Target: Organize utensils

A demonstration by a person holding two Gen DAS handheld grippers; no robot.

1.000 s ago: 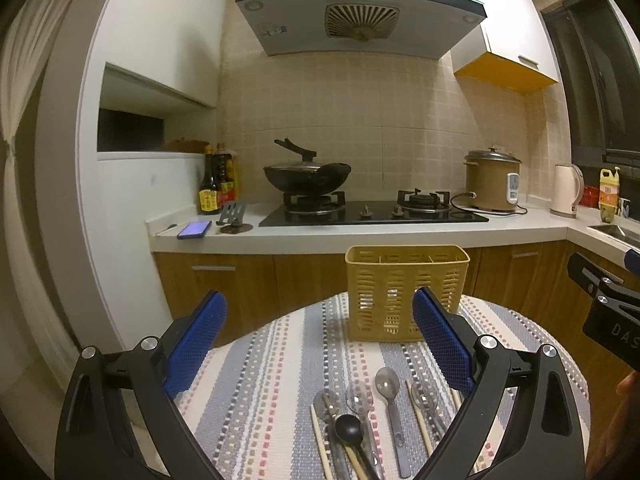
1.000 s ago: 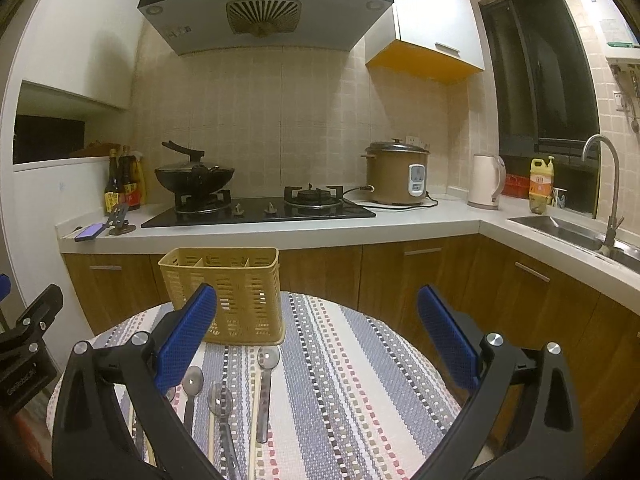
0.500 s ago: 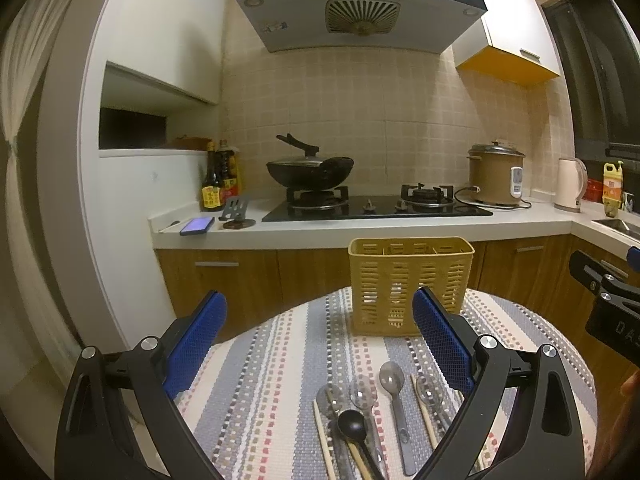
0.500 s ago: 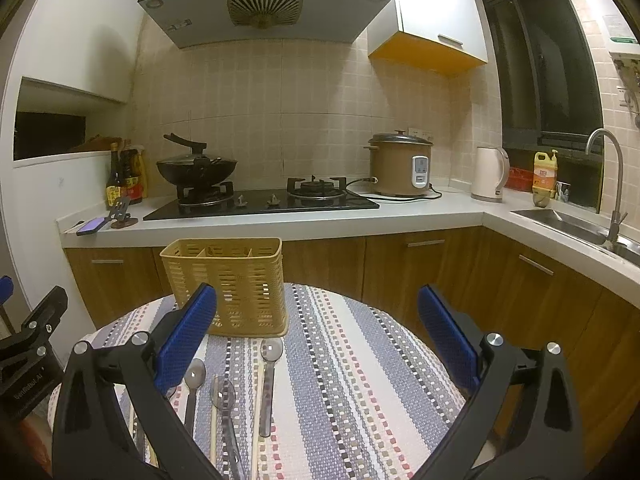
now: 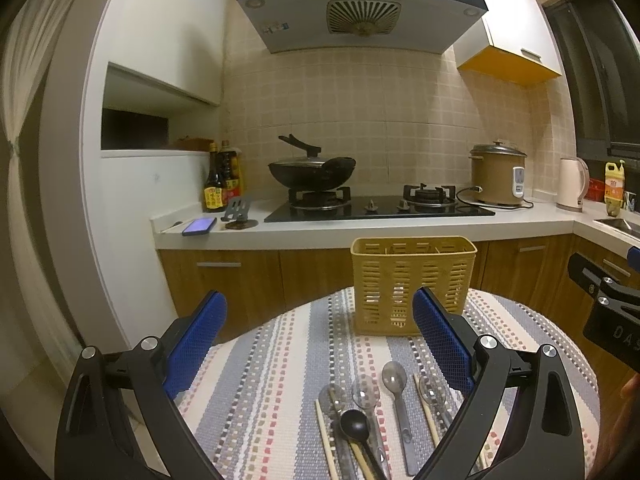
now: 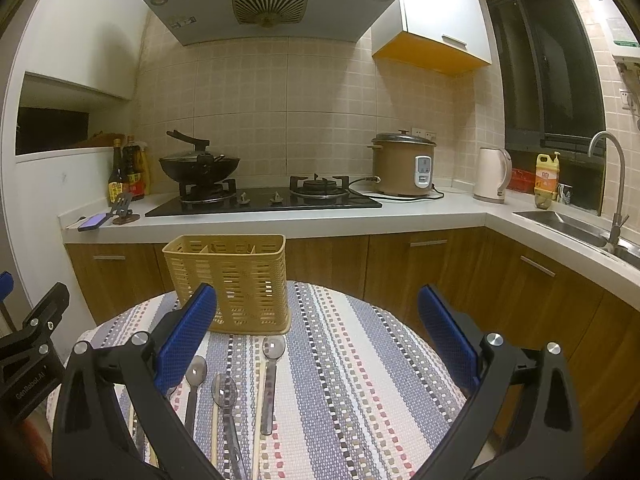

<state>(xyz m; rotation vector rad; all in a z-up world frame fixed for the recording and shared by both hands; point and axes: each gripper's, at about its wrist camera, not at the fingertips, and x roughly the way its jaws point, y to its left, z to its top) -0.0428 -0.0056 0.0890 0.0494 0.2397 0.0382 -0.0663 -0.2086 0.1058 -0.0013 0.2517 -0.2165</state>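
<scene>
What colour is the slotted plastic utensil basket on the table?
The slotted plastic utensil basket is yellow; the right wrist view shows it best.

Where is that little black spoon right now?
In the left wrist view the black spoon lies low on the striped tablecloth, among the clear spoons and chopsticks, in front of the yellow basket.

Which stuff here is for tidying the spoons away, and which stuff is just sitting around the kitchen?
For the job: the spoons, the black ladle and the chopsticks on the striped table, and the yellow basket.

Just sitting around: the wok, rice cooker, kettle, sauce bottles and phone.
</scene>
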